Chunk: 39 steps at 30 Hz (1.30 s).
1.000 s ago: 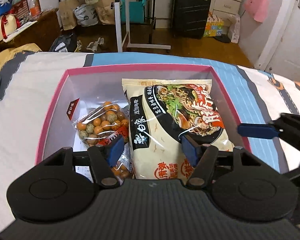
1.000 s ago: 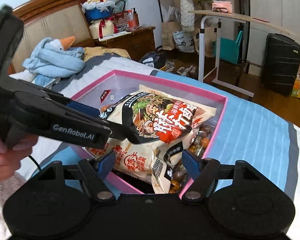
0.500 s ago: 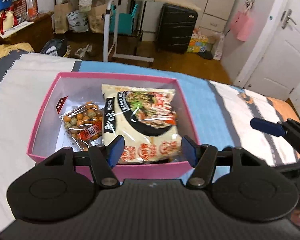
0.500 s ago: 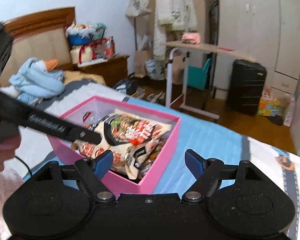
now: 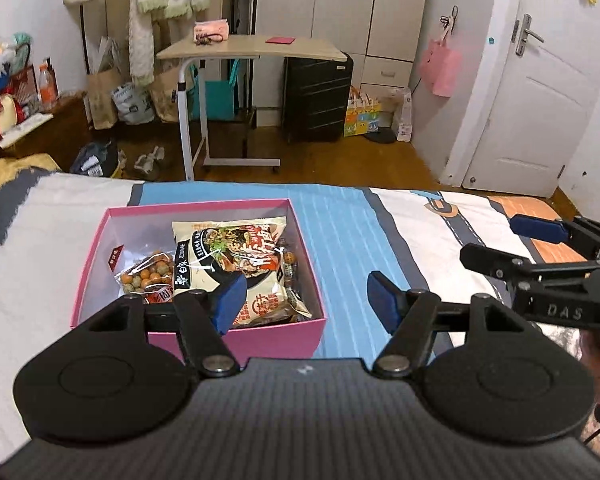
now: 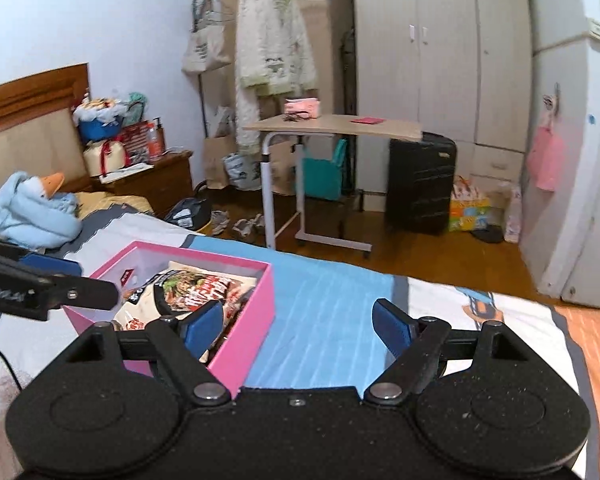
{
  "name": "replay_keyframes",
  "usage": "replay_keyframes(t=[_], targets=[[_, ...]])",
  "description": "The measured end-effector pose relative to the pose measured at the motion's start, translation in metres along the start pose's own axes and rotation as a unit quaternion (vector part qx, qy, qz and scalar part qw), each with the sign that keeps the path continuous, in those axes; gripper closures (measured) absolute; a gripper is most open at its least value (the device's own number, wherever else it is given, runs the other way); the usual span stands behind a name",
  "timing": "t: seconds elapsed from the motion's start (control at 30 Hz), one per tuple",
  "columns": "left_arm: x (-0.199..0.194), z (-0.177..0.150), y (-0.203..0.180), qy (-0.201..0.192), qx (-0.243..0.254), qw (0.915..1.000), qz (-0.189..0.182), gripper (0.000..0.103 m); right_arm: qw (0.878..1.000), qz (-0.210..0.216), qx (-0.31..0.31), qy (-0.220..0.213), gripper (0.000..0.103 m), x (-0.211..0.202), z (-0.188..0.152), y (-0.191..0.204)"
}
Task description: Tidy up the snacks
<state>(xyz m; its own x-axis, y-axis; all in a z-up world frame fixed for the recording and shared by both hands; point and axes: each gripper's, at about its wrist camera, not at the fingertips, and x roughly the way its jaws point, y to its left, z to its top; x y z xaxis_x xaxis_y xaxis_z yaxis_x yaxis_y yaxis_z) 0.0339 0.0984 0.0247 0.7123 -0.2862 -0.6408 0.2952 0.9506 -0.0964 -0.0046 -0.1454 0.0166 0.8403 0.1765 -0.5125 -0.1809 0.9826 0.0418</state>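
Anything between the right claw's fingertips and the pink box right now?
Nothing held: the right claw stands open and empty, striped bedsheet between its fingers. Its left finger overlaps the pink cardboard box in the right wrist view.

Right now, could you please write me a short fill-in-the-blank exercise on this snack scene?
1. The snacks lie inside a box whose outside is ____.
2. The noodle packet lies to the ____ of the bag of coated nuts in the left wrist view.
3. Both the left tongs and the right tongs hold ____.

Missing words: pink; right; nothing
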Motion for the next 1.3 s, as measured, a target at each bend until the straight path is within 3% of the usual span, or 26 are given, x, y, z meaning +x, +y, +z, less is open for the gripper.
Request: replay_keyframes(t=[0.33, 0.5, 0.87, 1.1, 1.3], targets=[[-0.03, -0.019, -0.033, -0.019, 0.015, 0.9997, 0.006, 0.033, 1.0, -0.003, 0.005, -0.029, 0.018, -0.041, -0.012, -0.009], [-0.033, -0.03, -0.039, -0.022, 0.006, 0.9997, 0.013, 0.033, 1.0, -0.008, 0.02, -0.022, 0.018, -0.044, -0.023, -0.012], [-0.027, -0.051, -0.051, -0.019, 0.001, 0.9993, 0.033, 0.03, 0.999, -0.031, 0.016, -0.018, 0.017, -0.055, -0.044, -0.006], [-0.017, -0.057, -0.051, -0.019, -0.008, 0.9991, 0.036, 0.018, 0.999, -0.03, 0.025, -0.003, 0.008, -0.052, -0.053, -0.007], [-0.011, -0.063, -0.052, -0.017, -0.014, 0.9989, 0.041, 0.017, 0.998, -0.05, 0.035, -0.002, 0.006, -0.052, -0.057, -0.008]])
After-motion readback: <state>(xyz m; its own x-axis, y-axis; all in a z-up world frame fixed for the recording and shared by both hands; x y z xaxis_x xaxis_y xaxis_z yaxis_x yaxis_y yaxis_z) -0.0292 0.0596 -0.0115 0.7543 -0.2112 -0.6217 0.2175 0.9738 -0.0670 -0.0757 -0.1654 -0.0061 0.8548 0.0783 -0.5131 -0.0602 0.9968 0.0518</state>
